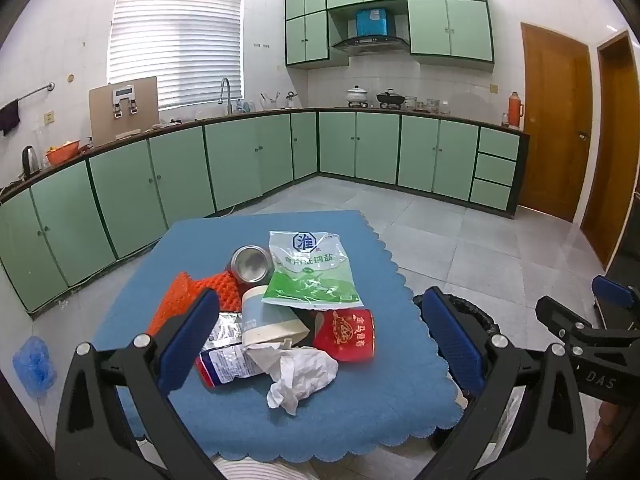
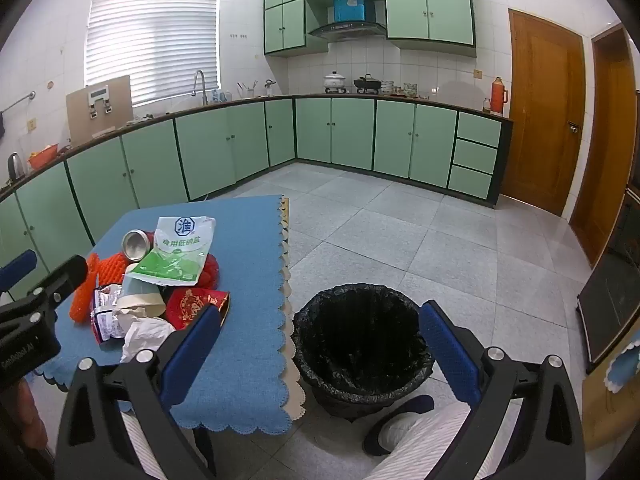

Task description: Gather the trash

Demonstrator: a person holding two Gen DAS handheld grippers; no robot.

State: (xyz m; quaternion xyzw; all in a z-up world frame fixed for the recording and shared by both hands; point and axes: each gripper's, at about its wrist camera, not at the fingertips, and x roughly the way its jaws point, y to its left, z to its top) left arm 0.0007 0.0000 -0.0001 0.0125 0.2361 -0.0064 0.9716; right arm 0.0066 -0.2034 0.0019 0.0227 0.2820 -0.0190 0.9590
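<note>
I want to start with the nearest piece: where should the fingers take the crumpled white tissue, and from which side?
Judging by its pose, pinch the crumpled white tissue at its raised middle fold, from above on the near side. It lies at the pile's front edge, uncovered.

One can [image 1: 251,263], one salt bag [image 1: 310,270], one tissue [image 1: 300,372], one paper cup [image 1: 266,320], one lined bin [image 2: 362,346].

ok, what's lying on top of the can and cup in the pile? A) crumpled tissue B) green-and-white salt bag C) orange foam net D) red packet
B: the green-and-white salt bag drapes over the silver can and the cup.
</note>
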